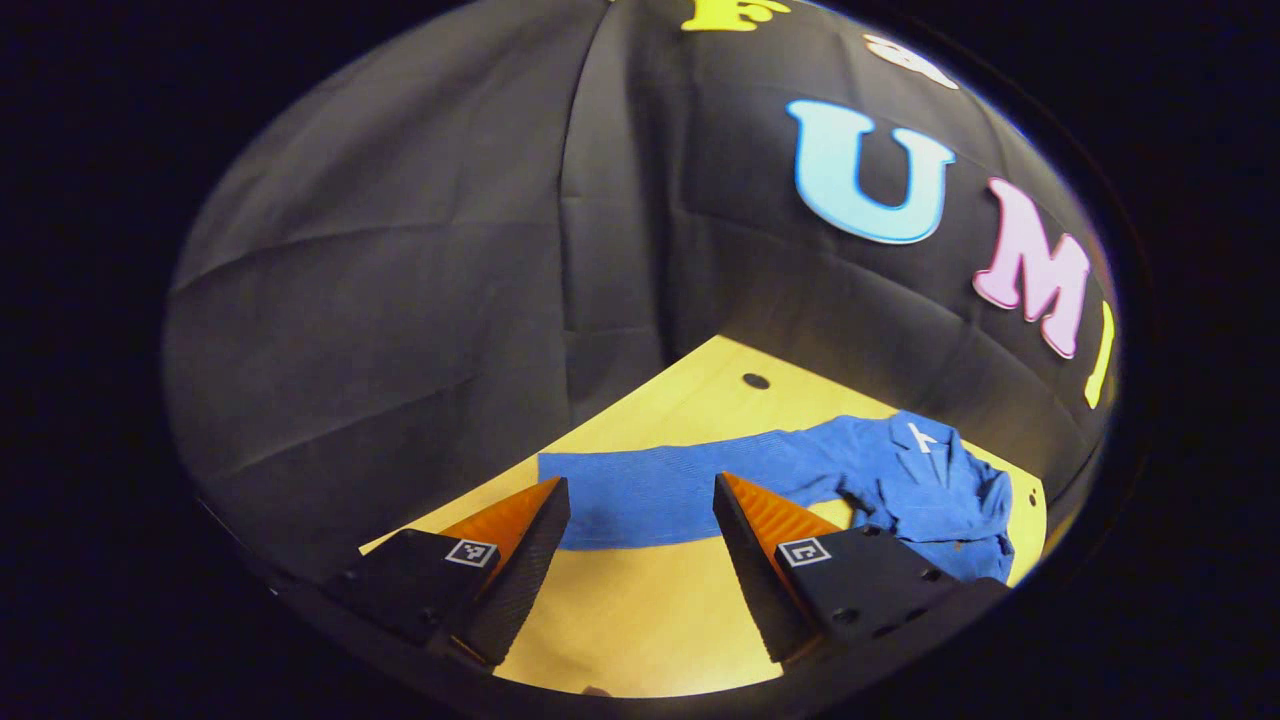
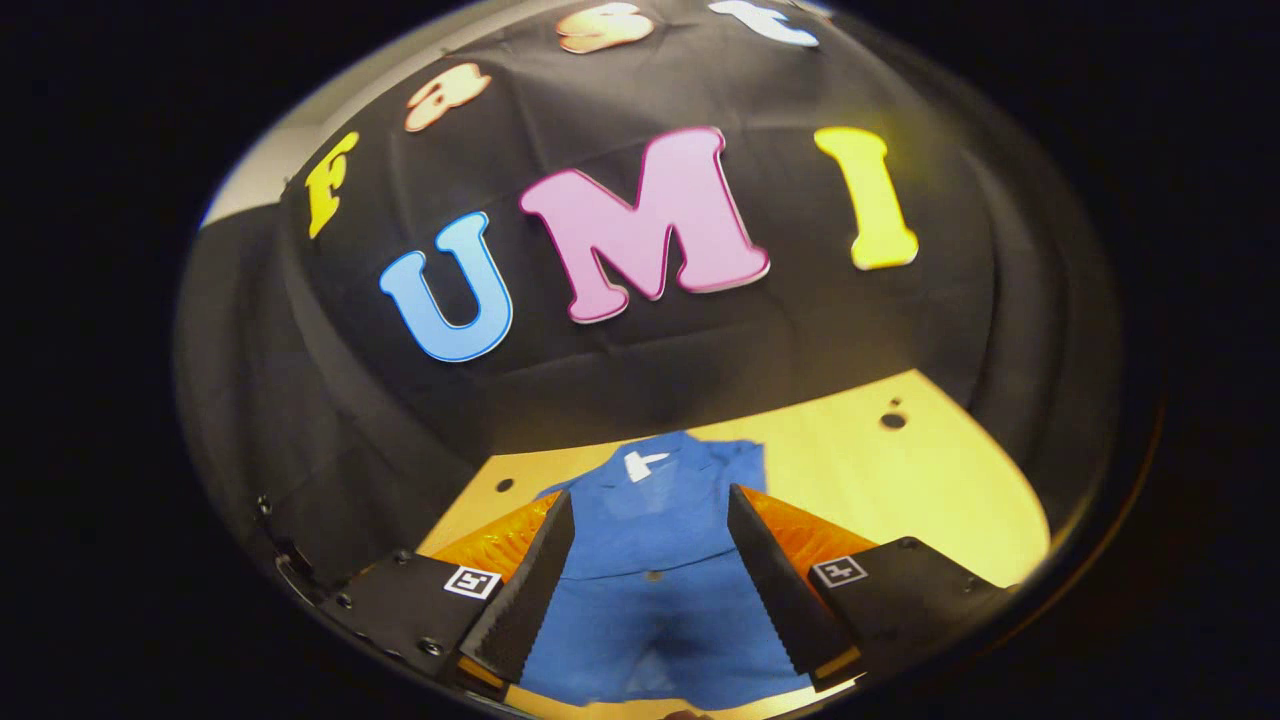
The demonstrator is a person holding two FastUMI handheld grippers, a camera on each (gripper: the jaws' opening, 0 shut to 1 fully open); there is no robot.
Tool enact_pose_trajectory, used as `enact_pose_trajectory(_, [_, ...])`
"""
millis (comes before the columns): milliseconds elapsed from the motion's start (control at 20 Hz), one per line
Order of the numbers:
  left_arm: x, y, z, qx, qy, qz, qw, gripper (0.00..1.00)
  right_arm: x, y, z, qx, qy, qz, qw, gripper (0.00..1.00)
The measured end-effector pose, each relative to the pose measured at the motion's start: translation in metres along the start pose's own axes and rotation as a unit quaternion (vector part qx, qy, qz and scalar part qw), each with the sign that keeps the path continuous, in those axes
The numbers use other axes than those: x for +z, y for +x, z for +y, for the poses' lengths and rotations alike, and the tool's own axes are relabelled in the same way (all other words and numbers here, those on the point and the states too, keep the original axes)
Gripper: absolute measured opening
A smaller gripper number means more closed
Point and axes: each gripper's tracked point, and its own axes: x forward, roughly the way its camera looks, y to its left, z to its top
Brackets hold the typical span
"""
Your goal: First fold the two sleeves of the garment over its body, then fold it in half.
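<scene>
In the left gripper view, the left gripper (image 1: 640,515) hangs above the table (image 1: 640,620) with its fingers spread wide and nothing between them. Just beyond the fingertips a long blue sleeve (image 1: 660,495) lies flat on the yellow wood, stretched straight out from the garment (image 1: 935,490). The sleeve's long axis runs crosswise to the fingers, from a squared cuff end at the left to the shoulder at the right. The body of the garment sits off to the right, near the far edge of the table, rumpled around the collar, where a white label (image 1: 921,437) shows. This sleeve is not yet folded over the body, and the left gripper looks to be the nearer one to it; I judge the next move calls for a drop onto the sleeve near its cuff end.

In the right gripper view, the right gripper (image 2: 650,545) is also wide open and empty, poised directly over the garment's body. The garment runs lengthwise away from the fingers, collar and white label at the far end, with a seam and a small button across the middle. The cloth is a soft, ribbed-looking knit, matte blue, limp enough to crease. The fingers have orange sides and dark, finely ridged pads (image 2: 520,600).
</scene>
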Motion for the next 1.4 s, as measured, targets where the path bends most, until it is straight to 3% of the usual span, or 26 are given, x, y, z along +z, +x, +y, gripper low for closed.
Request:
enact_pose_trajectory(150, [-0.015,0.053,0.019,0.028,-0.020,0.046,0.998,0.85,0.020,-0.043,-0.014,-0.034,-0.026,-0.034,0.998,0.97])
enact_pose_trajectory(250, [-0.024,0.076,0.033,0.059,-0.010,0.087,0.994,0.85,0.023,-0.062,-0.021,-0.061,-0.054,-0.024,0.996,0.97])
enact_pose_trajectory(450, [-0.040,0.108,0.022,0.077,-0.016,0.144,0.986,0.85,0.048,-0.101,-0.019,-0.101,-0.142,-0.056,0.983,0.97])
enact_pose_trajectory(500, [-0.039,0.108,0.027,0.082,-0.029,0.155,0.984,0.85,0.055,-0.106,-0.017,-0.104,-0.154,-0.068,0.980,0.97])
enact_pose_trajectory(550, [-0.029,0.111,0.032,0.088,-0.023,0.144,0.985,0.85,0.057,-0.109,-0.014,-0.105,-0.157,-0.074,0.979,0.90])
enact_pose_trajectory(650, [-0.033,0.105,0.028,0.091,-0.029,0.152,0.984,0.83,0.058,-0.110,-0.017,-0.103,-0.153,-0.081,0.980,0.97])
enact_pose_trajectory(750, [-0.038,0.108,0.032,0.098,0.000,0.169,0.981,0.83,0.065,-0.108,-0.016,-0.105,-0.146,-0.089,0.980,0.98])
enact_pose_trajectory(800, [-0.037,0.107,0.032,0.096,0.013,0.171,0.981,0.83,0.066,-0.108,-0.016,-0.105,-0.143,-0.091,0.980,0.92])
enact_pose_trajectory(850, [-0.033,0.109,0.031,0.087,0.013,0.172,0.981,0.82,0.065,-0.108,-0.016,-0.104,-0.141,-0.093,0.980,0.92])
enact_pose_trajectory(900, [-0.033,0.106,0.028,0.085,0.012,0.175,0.981,0.76,0.062,-0.108,-0.015,-0.102,-0.138,-0.090,0.981,0.98])
enact_pose_trajectory(950, [-0.033,0.105,0.026,0.081,0.015,0.177,0.981,0.66,0.058,-0.108,-0.015,-0.100,-0.136,-0.087,0.982,0.98])
enact_pose_trajectory(1000, [-0.036,0.109,0.023,0.070,0.019,0.179,0.981,0.63,0.056,-0.109,-0.016,-0.101,-0.136,-0.084,0.982,0.98])
enact_pose_trajectory(1200, [-0.036,0.113,0.002,0.029,-0.020,0.170,0.985,0.03,0.051,-0.112,-0.026,-0.105,-0.137,-0.077,0.982,0.98])
enact_pose_trajectory(1300, [-0.036,0.112,0.001,0.016,-0.037,0.167,0.985,0.05,0.050,-0.115,-0.033,-0.111,-0.133,-0.076,0.982,0.98])
enact_pose_trajectory(1400, [-0.039,0.110,-0.003,0.012,-0.058,0.167,0.984,0.00,0.049,-0.115,-0.042,-0.118,-0.125,-0.074,0.982,0.98])
